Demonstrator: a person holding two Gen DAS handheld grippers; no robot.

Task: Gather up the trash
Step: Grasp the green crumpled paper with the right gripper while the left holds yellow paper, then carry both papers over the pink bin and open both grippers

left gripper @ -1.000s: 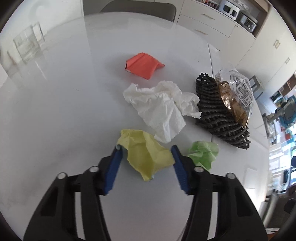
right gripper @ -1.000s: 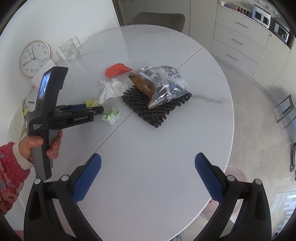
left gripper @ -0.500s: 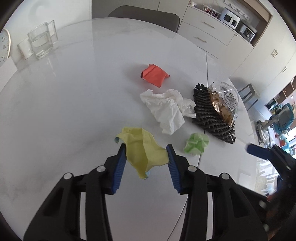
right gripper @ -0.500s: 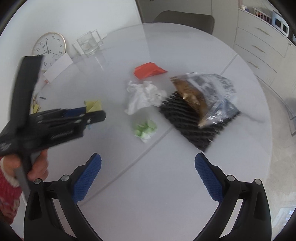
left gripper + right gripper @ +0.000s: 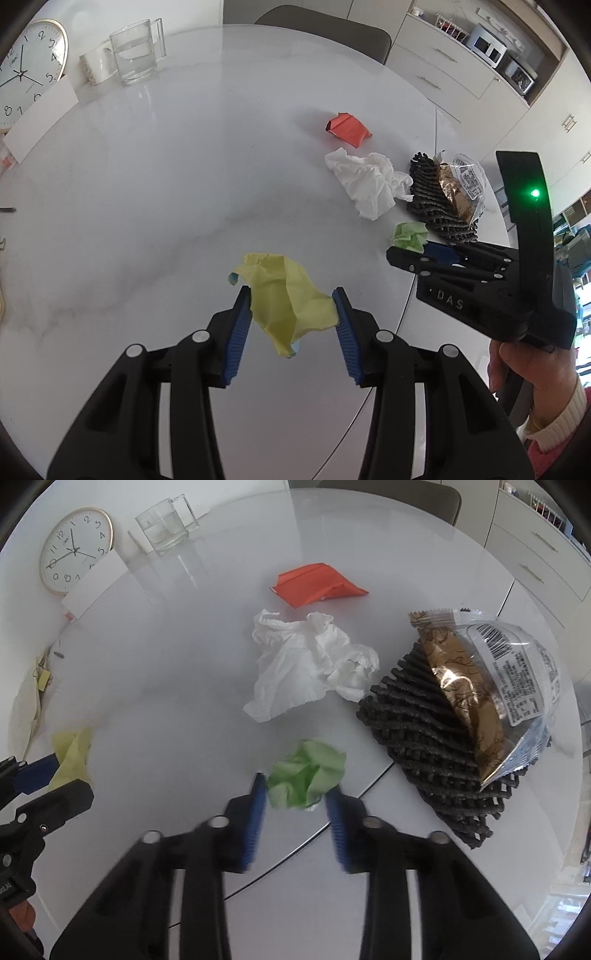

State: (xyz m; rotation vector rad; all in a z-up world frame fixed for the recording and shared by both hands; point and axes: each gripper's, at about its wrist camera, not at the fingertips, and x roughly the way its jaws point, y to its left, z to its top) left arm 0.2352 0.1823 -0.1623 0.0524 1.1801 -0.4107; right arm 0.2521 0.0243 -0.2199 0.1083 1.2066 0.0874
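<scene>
Now green wad (image 5: pixel 306 773) between right gripper (image 5: pixel 295 790) pads

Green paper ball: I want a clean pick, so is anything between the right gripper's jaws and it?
Nothing visible. The right gripper has just been closing its jaws around the green paper ball, which sits between them. The white tissue and black mesh mat lie apart from it.

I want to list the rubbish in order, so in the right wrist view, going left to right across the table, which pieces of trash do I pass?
Crumpled yellow paper → crumpled green paper ball → black mesh foam sleeve → clear and gold plastic snack wrapper. The white tissue and the orange paper overlap the green ball's span, so I left them out.
</scene>
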